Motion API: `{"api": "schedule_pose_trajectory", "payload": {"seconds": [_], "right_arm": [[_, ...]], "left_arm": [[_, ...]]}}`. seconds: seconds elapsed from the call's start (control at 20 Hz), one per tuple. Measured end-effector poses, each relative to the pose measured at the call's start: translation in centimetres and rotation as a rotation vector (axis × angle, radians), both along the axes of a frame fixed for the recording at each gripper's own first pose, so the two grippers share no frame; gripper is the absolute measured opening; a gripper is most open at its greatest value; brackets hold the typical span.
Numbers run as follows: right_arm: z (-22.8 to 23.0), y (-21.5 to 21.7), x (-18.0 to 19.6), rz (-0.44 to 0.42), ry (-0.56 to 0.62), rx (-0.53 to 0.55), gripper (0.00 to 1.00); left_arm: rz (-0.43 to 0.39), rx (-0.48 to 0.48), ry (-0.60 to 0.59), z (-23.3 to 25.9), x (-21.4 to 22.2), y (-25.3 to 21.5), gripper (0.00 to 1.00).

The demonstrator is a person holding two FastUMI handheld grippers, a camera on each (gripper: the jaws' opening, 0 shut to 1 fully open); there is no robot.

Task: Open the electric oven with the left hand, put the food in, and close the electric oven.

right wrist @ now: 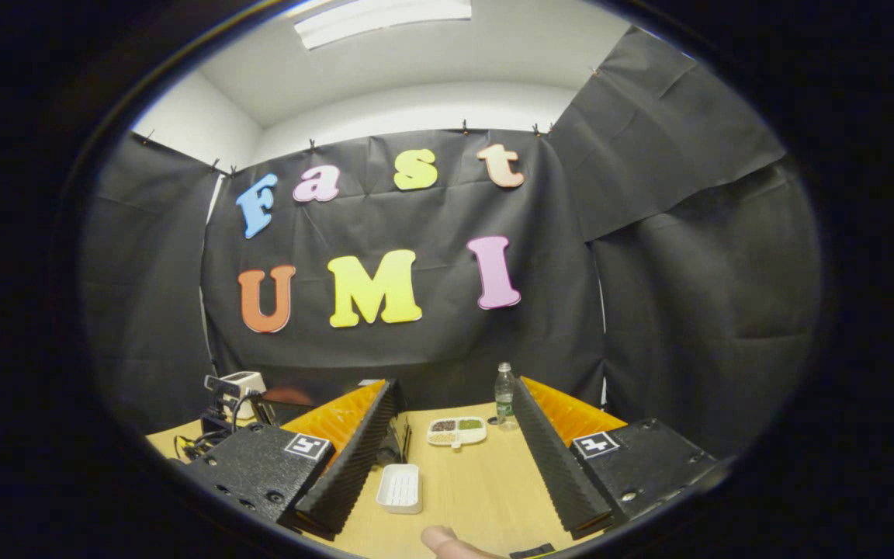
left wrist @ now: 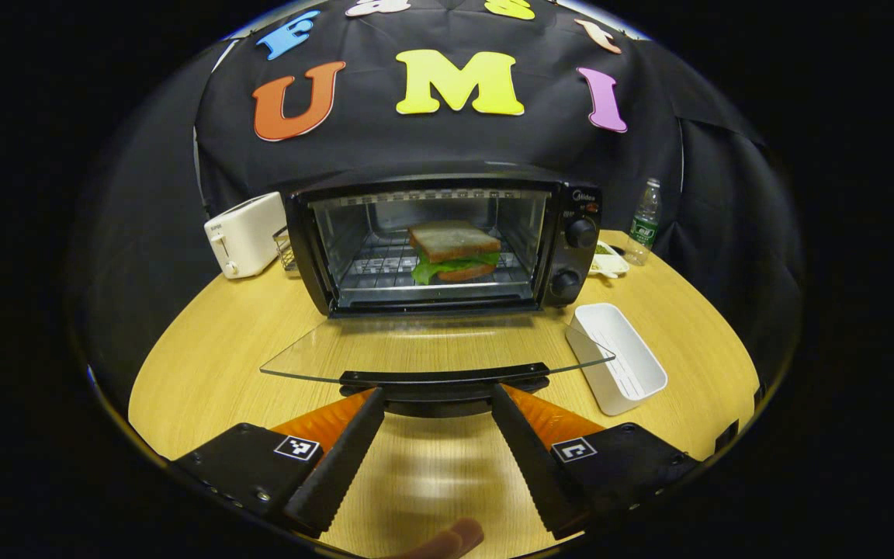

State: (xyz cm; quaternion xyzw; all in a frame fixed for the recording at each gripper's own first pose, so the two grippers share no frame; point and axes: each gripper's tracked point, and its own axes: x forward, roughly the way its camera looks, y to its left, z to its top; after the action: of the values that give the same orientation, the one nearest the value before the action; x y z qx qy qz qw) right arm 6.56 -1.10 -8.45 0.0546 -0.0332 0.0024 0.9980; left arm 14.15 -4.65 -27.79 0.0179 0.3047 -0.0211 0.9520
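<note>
The sandwich [left wrist: 454, 252] sits on the rack inside the oven [left wrist: 447, 241]. The glass door [left wrist: 435, 353] lies flat open, its handle [left wrist: 445, 380] running crosswise just ahead of my left claw [left wrist: 435, 396], which is spread wide and empty. My right claw [right wrist: 455, 392], also wide and empty, hangs farther off, so the left looks better placed to close.

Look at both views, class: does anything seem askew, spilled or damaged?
Nothing stands out. The sandwich sits flat on the oven rack, the glass door hangs open, and the white tray lies upright beside it.
</note>
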Motion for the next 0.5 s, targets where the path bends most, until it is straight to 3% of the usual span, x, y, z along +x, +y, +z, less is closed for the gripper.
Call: {"api": "schedule_pose_trajectory", "payload": {"seconds": [0.5], "right_arm": [[-0.3, -0.2, 0.2, -0.001, 0.008, 0.005, 0.95]], "left_arm": [[0.004, -0.032, -0.149, 5.7, 5.2, 0.2, 0.94]]}}
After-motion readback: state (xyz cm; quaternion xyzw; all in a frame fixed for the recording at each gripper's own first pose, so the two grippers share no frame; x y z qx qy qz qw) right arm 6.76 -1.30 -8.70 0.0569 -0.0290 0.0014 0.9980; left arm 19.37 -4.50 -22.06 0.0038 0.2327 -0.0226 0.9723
